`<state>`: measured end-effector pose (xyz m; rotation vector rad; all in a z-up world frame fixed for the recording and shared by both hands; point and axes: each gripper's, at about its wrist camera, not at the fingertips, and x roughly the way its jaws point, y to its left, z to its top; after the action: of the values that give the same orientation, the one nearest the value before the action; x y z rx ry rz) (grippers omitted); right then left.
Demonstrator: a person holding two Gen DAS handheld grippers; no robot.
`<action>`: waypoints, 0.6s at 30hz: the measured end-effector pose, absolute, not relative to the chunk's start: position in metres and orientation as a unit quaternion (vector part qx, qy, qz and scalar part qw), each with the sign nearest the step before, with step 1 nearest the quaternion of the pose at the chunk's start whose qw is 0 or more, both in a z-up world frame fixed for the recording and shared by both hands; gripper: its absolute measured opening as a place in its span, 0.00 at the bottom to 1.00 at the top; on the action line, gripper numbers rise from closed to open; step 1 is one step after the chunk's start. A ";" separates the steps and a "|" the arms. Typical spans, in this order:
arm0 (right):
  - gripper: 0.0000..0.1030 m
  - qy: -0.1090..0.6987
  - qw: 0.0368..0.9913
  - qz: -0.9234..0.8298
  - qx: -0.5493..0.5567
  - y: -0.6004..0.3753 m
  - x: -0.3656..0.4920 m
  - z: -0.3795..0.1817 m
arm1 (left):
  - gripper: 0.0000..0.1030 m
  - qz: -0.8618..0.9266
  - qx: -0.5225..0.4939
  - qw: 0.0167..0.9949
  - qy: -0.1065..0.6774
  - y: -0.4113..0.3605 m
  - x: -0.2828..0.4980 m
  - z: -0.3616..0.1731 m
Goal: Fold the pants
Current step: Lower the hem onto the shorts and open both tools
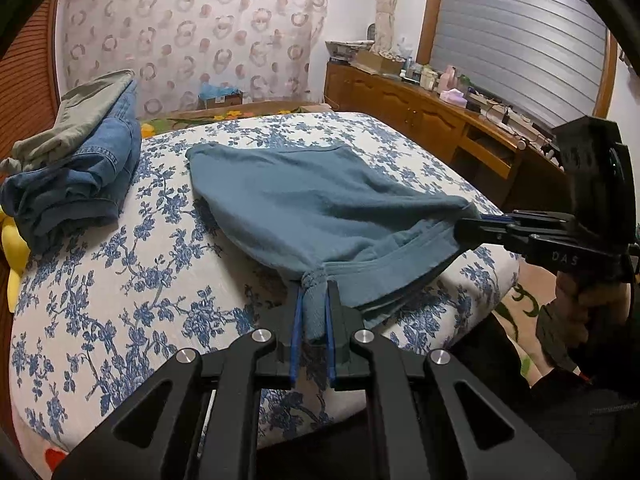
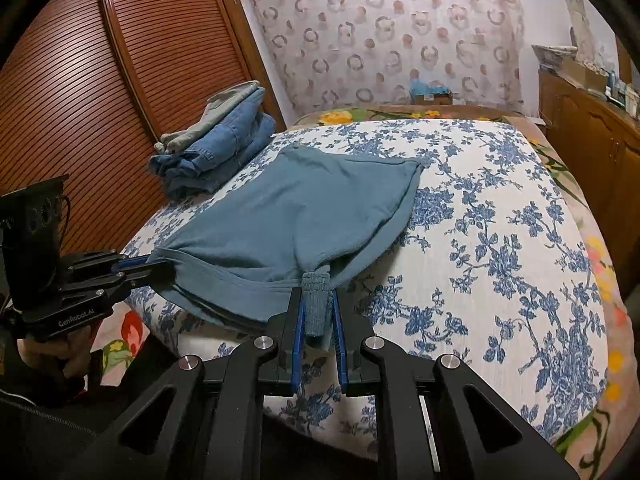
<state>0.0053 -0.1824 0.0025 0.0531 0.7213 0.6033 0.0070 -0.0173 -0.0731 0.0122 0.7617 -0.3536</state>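
- Left wrist view first: my bed (image 1: pixel 120 280), under its blue-flowered cover, fills most of the frame and bears everything.
- Teal pants (image 1: pixel 304 208) lie across the middle of the bed, far end resting on the cover, near edge lifted and stretched between my two grippers.
- Folded jeans (image 1: pixel 80 172) with a grey garment (image 1: pixel 76 116) on top sit at the left of the bed, apart from the teal pants.
- My left gripper (image 1: pixel 314 312) is clamped on a bunched corner of the near edge; in the right wrist view my right gripper (image 2: pixel 318 312) is clamped the same way on the other corner.
- Risks, as I judge them: each grip is only a small pinched wad, so a hard pull could tear it loose from the fingers and drop that side. Uneven travel of my hands would skew the fold. Carrying the edge too far left could knock the stack.
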 end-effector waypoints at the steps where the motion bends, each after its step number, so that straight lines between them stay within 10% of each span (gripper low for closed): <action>1: 0.13 0.348 0.891 0.291 0.026 -0.183 0.004 0.004 | 0.10 -0.172 0.006 0.913 0.369 -0.018 0.006 -0.073; 18: 0.13 0.316 0.900 0.296 0.042 -0.176 0.022 0.023 | 0.10 -0.166 -0.002 0.923 0.346 -0.008 0.037 -0.059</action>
<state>0.0220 -0.1764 0.0233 0.0873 0.6538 0.6122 0.0369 -0.0078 -0.0586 -0.0050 0.7106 -0.3403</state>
